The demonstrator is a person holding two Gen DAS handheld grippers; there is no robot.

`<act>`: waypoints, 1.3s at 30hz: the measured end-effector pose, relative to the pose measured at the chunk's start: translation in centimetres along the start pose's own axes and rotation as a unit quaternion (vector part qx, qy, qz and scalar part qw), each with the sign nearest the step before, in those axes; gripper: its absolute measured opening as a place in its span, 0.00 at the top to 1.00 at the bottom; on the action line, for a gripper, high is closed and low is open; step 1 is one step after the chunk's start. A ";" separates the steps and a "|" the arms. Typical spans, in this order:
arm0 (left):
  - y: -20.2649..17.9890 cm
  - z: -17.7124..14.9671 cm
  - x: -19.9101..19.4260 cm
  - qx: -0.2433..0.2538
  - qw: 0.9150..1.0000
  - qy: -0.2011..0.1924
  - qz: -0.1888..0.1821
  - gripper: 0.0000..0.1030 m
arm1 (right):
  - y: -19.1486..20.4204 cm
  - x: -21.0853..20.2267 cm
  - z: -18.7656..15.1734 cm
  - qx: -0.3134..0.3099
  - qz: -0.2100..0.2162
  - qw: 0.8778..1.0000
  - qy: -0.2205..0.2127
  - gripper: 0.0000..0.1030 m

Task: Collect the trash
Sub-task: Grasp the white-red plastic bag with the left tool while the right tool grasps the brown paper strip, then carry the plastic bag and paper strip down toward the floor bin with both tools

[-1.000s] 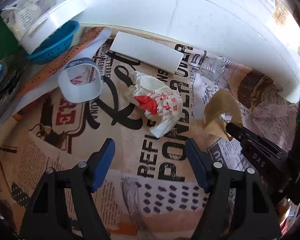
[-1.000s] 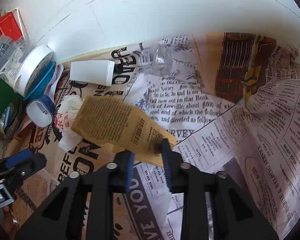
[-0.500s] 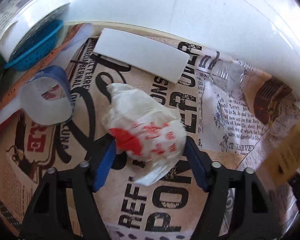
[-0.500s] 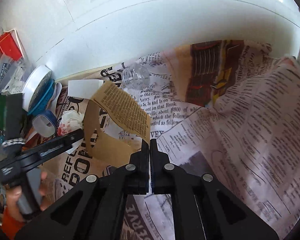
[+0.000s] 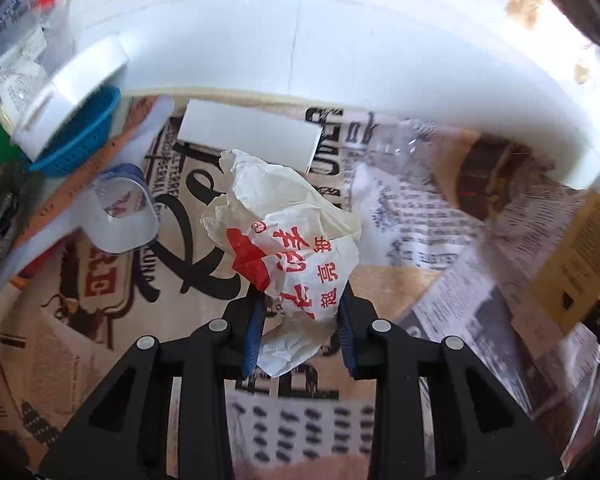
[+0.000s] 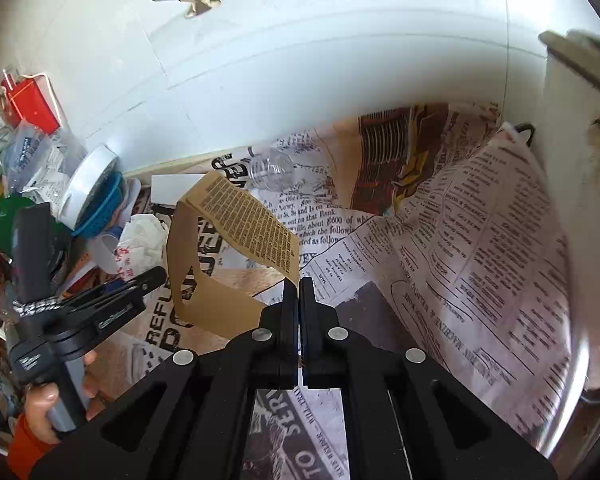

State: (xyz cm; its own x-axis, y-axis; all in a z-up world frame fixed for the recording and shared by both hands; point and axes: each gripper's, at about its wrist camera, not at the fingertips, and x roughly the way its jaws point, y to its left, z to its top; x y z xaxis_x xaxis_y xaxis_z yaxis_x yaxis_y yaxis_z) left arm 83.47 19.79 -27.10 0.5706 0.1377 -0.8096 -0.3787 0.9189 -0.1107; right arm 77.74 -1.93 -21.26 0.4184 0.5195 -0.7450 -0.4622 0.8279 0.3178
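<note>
Crumpled white wrapper (image 5: 288,248), red print: pinched between the blue pads of the left gripper (image 5: 300,332), jaws closed partway against its sides, above the newspaper-print table cover (image 5: 100,320). Brown printed paper sleeve (image 6: 236,240): one edge clamped in the right gripper (image 6: 299,292), jaws pressed together, sleeve drooping leftward. Nearby on the cover: white box (image 5: 248,136), clear plastic bottle (image 6: 272,168), blue-rimmed cup (image 5: 124,216), blue basket (image 5: 76,140).

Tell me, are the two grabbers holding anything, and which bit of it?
Yes. The left gripper pinches the crumpled white paper wrapper with red print at its lower end. The right gripper clamps the brown printed paper strip by one end.
</note>
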 end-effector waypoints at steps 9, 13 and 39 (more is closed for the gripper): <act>1.6 -1.8 -12.3 0.048 0.995 -0.069 -0.044 0.69 | 3.5 -7.5 -2.0 0.010 -0.019 0.998 -0.059 0.99; 2.8 -3.6 -17.5 0.078 0.990 -0.094 -0.070 0.69 | 5.3 -11.4 -3.9 0.024 -0.040 0.994 -0.095 0.99; 1.9 -18.3 -34.4 0.113 0.977 -0.120 -0.135 0.69 | 10.0 -28.7 -18.0 0.029 -0.081 0.986 -0.144 0.99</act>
State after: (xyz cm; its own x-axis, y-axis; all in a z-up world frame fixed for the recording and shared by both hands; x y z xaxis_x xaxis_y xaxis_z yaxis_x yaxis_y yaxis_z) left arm 49.79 10.04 -9.99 0.7919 -0.0624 -0.6074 -0.0368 0.9881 -0.1495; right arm 47.03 -12.34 -7.28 0.6916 0.4106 -0.5942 -0.3289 0.9115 0.2470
